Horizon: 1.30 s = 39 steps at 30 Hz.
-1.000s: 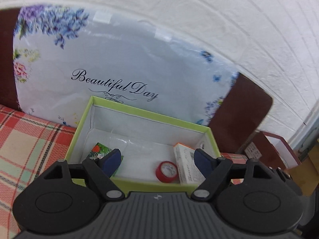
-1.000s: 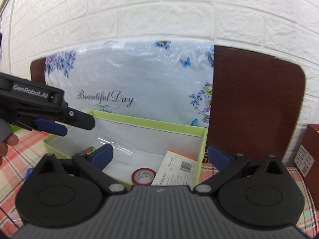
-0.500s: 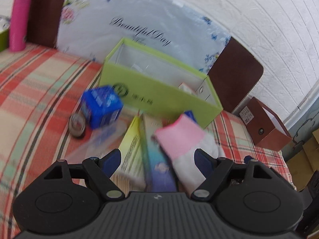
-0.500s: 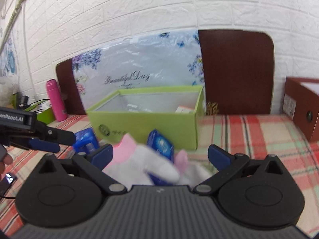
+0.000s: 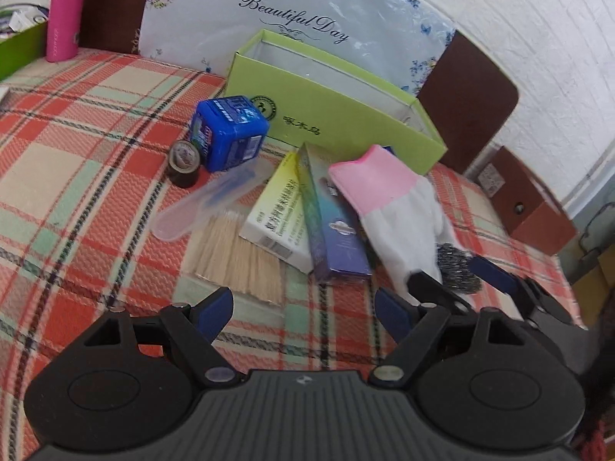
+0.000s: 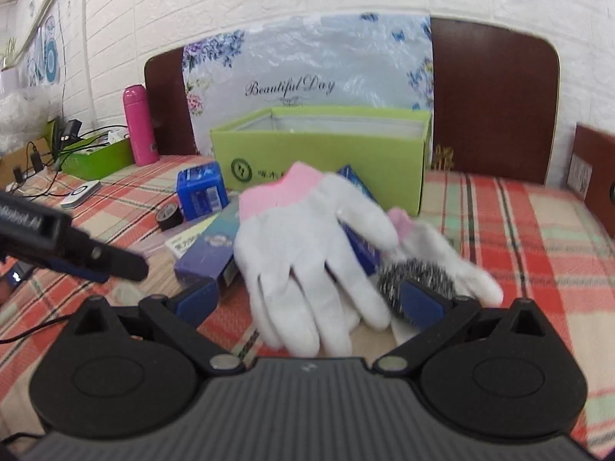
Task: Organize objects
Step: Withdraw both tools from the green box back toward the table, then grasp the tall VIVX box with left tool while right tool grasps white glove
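Two white gloves, one green box, one steel scourer; both tools spread wide, holding nothing.

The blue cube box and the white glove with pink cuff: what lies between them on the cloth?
In the left wrist view, two cartons: a yellow-white box and a purple box.

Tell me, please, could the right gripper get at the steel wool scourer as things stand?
Probably yes. The right gripper is open, and the steel wool scourer lies uncovered on the white gloves beside its right finger, so a small shift right should do.
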Tool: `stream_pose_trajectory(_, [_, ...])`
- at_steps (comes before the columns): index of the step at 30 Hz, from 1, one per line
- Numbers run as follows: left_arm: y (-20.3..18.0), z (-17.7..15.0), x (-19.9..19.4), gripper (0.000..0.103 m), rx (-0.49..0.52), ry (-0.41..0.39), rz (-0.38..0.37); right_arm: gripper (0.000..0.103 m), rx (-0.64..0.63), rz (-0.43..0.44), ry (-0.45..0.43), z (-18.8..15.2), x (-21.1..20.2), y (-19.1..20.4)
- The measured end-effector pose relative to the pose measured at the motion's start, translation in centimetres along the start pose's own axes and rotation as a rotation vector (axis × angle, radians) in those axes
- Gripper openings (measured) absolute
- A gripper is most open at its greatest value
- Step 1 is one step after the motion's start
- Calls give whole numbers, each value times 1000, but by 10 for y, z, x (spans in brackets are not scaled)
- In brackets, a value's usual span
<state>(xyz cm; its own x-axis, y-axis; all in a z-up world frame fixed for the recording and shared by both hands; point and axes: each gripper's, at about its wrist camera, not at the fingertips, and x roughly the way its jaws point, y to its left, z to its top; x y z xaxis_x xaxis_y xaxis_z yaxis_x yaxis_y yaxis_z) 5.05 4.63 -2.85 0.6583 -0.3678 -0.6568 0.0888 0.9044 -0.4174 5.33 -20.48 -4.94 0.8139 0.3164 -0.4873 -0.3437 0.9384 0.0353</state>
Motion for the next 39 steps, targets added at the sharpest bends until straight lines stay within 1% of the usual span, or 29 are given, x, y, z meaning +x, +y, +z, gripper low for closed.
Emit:
stream_pose_trajectory(2, [2, 1, -4, 84, -15, -8, -29, 103, -23, -3, -15, 6, 8, 3])
stream_pose_trajectory(4, [1, 2, -8, 84, -10, -26, -26, 101, -41, 6, -26, 10, 14, 6])
stream_pose_trajectory(6, [0, 4, -8, 84, -3, -39, -7, 92, -63, 24, -25, 12, 22, 10])
stream_pose_trajectory(8, [0, 4, -8, 84, -8, -50, -5, 73, -75, 27, 2, 12, 30, 13])
stream_pose_trajectory(9, [0, 5, -6, 84, -15, -52, -9, 67, -77, 32, 11, 11, 31, 13])
stream_pose_trajectory(11, [-1, 8, -2, 84, -19, -49, -15, 32, -67, 65, 29, 9, 28, 11])
stream_pose_trajectory(14, [-9, 16, 9, 84, 1, -61, -21, 26, -31, 50, 4, 8, 11, 4])
stream_pose_trajectory(16, [-16, 22, 20, 84, 22, -73, -43, 25, 11, 54, -23, 7, -8, -5])
stream_pose_trajectory(17, [-19, 26, 27, 84, 27, -75, -47, 15, 40, 57, -33, 6, -18, -11])
stream_pose_trajectory(18, [-23, 30, 34, 84, 28, -73, -43, 10, 65, 58, -36, 4, -27, -15])
stream_pose_trajectory(19, [-26, 33, 42, 84, 30, -68, -33, 11, 95, 50, -33, 1, -39, -21])
stream_pose_trajectory(22, [-35, 39, 61, 84, 51, -60, -1, 11, 129, 27, 1, -10, -64, -31])
stream_pose_trajectory(24, [-39, 41, 68, 83, 68, -60, 9, 11, 150, 40, 39, -19, -73, -35])
stream_pose_trajectory(25, [-40, 40, 70, 77, 78, -61, 8, 11, 166, 55, 58, -24, -77, -36])
stream_pose_trajectory(26, [-39, 39, 72, 61, 82, -58, 16, 12, 179, 84, 81, -28, -78, -35])
stream_pose_trajectory(27, [-38, 39, 73, 50, 84, -56, 31, 14, 189, 113, 97, -32, -78, -33])
stream_pose_trajectory(28, [-36, 37, 73, 45, 98, -59, 32, 16, 196, 132, 110, -35, -76, -31])
stream_pose_trajectory(30, [-33, 35, 69, 45, 117, -48, 14, 19, 190, 178, 134, -40, -72, -21])
stream_pose_trajectory(33, [-31, 26, 53, 45, 173, -18, 10, 27, 177, 223, 143, -40, -65, -11])
stream_pose_trajectory(35, [-25, 13, 39, 45, 208, 7, -14, 38, 153, 233, 137, -40, -64, -5])
stream_pose_trajectory(36, [-21, 5, 32, 45, 219, 24, -26, 41, 138, 232, 130, -39, -66, -4])
stream_pose_trajectory(37, [-18, -3, 26, 45, 224, 40, -29, 47, 121, 225, 123, -39, -67, -3])
stream_pose_trajectory(38, [-14, -9, 22, 47, 222, 52, -24, 55, 109, 215, 120, -39, -68, -3])
stream_pose_trajectory(39, [-10, -15, 18, 49, 212, 55, -19, 59, 95, 206, 120, -39, -67, -3])
